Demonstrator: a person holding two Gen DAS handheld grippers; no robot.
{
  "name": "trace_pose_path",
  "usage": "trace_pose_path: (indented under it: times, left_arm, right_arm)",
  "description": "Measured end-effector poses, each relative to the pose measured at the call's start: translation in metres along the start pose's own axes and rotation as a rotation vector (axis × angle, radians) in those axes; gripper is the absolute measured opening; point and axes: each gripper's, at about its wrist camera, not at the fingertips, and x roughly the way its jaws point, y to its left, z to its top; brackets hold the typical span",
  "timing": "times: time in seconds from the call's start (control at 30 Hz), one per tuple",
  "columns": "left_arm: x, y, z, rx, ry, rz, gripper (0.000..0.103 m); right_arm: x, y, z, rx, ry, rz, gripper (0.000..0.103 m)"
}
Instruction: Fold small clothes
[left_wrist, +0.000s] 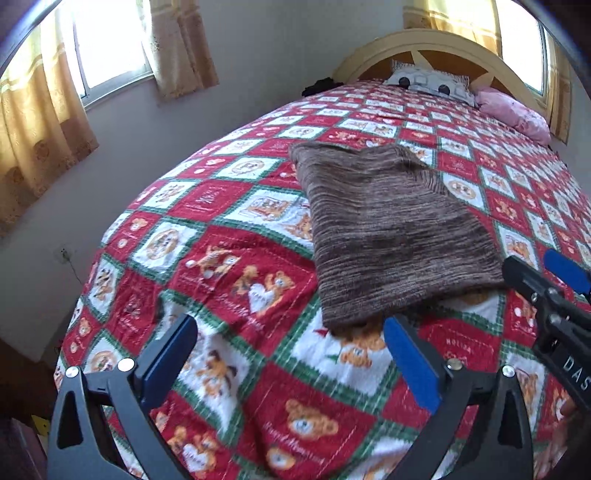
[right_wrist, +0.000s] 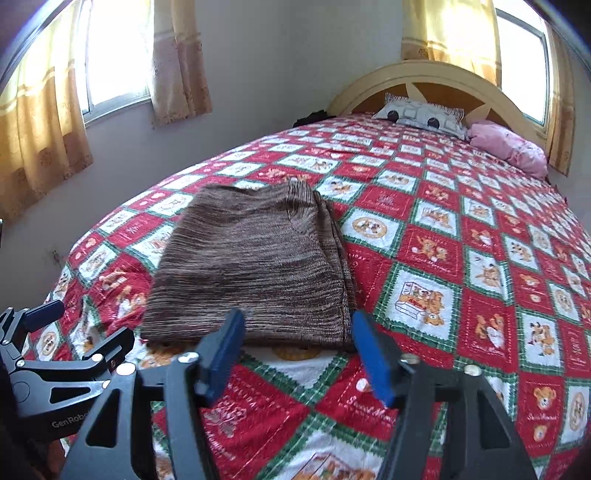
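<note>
Lying folded on quilt (left_wrist: 229, 258), brown garment (left_wrist: 388, 229) (right_wrist: 255, 266) just beyond both grippers' parted, empty jaws.

- Bed (right_wrist: 461, 236): bare quilt lies to the right of the folded brown garment (right_wrist: 251, 266) and along its near edge.
- Left gripper (left_wrist: 291, 354), right gripper (right_wrist: 299, 350): jaws apart, hovering just short of the garment's near edge.
- Pillows (right_wrist: 424, 114) and headboard (right_wrist: 436, 74) bound the far end.
</note>
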Motion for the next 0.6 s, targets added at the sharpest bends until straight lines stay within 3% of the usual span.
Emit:
trace_pose_path:
  times: [0.23, 0.43, 0.6]
  left_arm:
    - [-0.038, 0.018, 0.005, -0.093, -0.067, -0.051, 0.103]
    - [-0.092, 0.004, 0.011, -0.024, -0.245, 0.023, 0.103]
    - [-0.119, 0.000, 0.013, -0.009, -0.338, 0.019, 0.103]
  right_arm:
    - [-0.046, 0.015, 0.008, -0.034, -0.091, 0.011, 0.073]
    - [-0.101, 0.013, 0.022, -0.018, -0.219, 0.007, 0.073]
    - [-0.133, 0.004, 0.027, 0.037, -0.303, 0.020, 0.079]
